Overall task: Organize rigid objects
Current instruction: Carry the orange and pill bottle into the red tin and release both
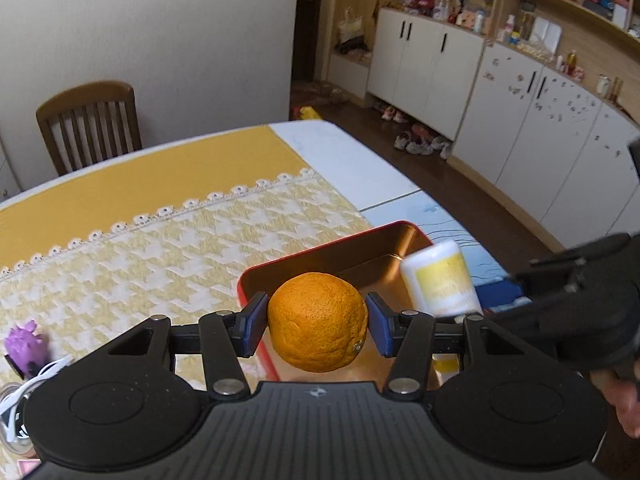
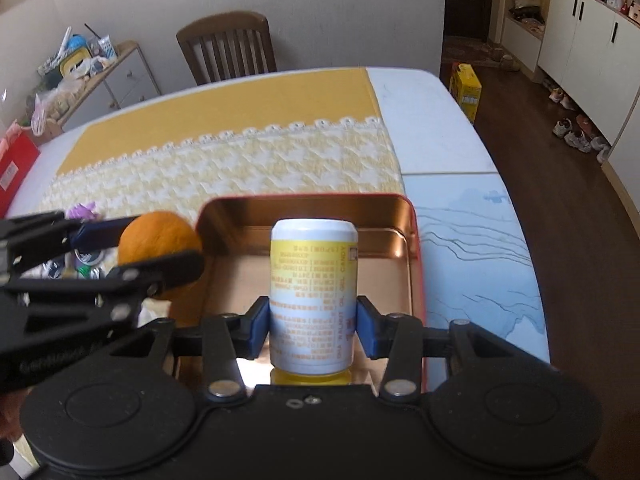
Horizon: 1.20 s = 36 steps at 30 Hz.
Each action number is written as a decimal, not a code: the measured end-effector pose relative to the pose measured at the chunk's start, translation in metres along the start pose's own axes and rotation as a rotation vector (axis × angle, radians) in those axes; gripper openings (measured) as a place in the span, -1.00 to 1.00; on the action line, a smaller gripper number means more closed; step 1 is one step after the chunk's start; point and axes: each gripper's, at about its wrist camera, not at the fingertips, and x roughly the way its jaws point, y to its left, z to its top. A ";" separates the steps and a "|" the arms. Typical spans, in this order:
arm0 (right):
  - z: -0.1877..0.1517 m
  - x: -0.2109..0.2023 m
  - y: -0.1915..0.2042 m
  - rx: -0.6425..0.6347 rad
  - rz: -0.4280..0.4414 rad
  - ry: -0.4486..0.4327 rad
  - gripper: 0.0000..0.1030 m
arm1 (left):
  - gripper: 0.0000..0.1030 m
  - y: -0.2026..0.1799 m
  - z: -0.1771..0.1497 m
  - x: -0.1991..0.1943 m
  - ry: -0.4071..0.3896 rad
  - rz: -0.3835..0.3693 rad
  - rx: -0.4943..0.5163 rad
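My left gripper [image 1: 318, 322] is shut on an orange [image 1: 318, 322] and holds it above the left rim of a red tin with a copper inside [image 1: 320, 254]. My right gripper [image 2: 313, 326] is shut on a white and yellow can [image 2: 313, 292] and holds it over the inside of the tin [image 2: 404, 264]. The can also shows in the left wrist view [image 1: 440, 282], to the right of the orange. The orange and the left gripper show at the left of the right wrist view [image 2: 158, 242].
The tin sits near the right front of a table with a yellow cloth [image 2: 224, 128] and a blue-white mat [image 2: 472, 248]. A purple toy [image 1: 26, 346] and white cable lie at the left. A wooden chair [image 2: 228, 46] stands behind the table.
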 end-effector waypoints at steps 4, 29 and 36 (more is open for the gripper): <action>-0.002 0.013 -0.012 -0.018 0.003 0.040 -0.15 | 0.01 -0.004 0.004 0.023 0.043 -0.001 -0.016; -0.002 0.052 -0.006 -0.181 0.029 0.136 -0.15 | 0.01 -0.019 0.022 0.105 0.185 0.058 -0.050; -0.002 0.051 -0.005 -0.175 0.027 0.129 -0.15 | 0.02 -0.029 0.024 0.105 0.192 0.094 -0.027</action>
